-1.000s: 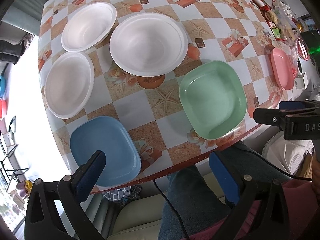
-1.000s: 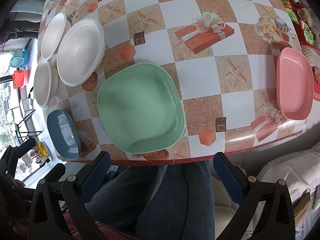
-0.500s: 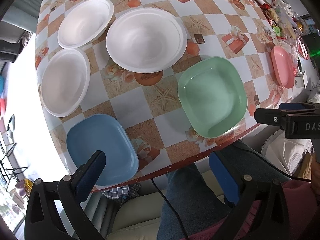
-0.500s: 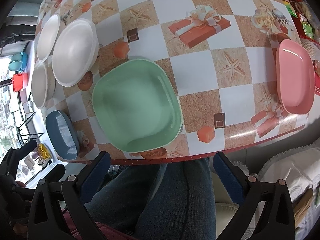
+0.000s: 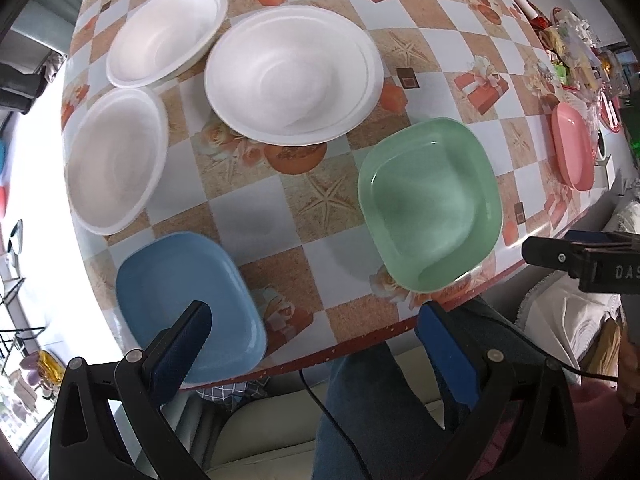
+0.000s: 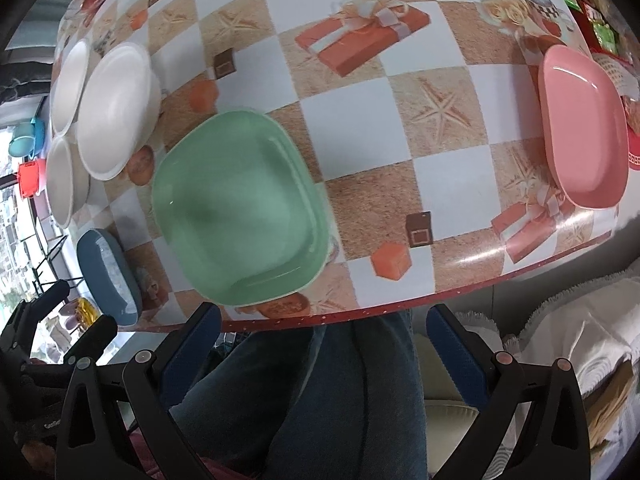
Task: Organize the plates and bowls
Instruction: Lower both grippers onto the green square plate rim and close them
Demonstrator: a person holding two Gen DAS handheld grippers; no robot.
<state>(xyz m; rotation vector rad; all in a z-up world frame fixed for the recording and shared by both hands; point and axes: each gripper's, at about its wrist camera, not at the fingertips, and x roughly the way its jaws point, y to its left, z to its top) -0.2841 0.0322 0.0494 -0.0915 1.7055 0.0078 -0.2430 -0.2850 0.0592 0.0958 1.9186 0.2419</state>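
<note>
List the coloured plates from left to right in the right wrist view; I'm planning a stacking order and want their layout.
blue plate → green plate → pink plate

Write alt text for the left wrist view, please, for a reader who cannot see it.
The open left gripper hovers at the near edge of a checkered table holding a blue plate, a green plate, a pink plate and three white bowls.

Probably a home: patterned tablecloth (image 5: pixel 328 200), sofa (image 5: pixel 272 432).
</note>
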